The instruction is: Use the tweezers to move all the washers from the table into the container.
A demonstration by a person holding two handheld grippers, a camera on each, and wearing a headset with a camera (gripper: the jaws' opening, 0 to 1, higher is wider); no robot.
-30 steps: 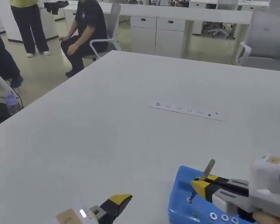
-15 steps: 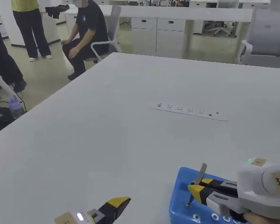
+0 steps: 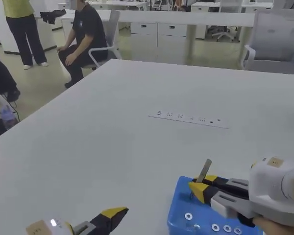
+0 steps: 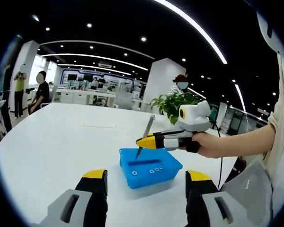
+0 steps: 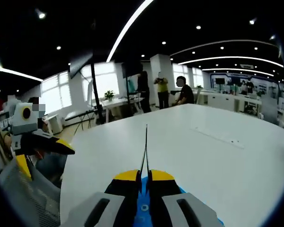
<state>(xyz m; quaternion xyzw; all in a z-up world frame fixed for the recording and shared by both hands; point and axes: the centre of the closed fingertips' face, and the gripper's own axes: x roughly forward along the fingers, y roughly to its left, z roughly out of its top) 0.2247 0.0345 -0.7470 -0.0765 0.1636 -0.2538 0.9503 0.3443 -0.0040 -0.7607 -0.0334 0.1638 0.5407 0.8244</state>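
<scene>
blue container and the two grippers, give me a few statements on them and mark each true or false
1. The right gripper is shut on the tweezers. True.
2. The blue container is empty. False: several washers lie on its floor.
3. The left gripper holds a washer. False: its jaws stand apart with nothing between them.
4. The tweezers point down with their tip over the blue container. True.
</scene>
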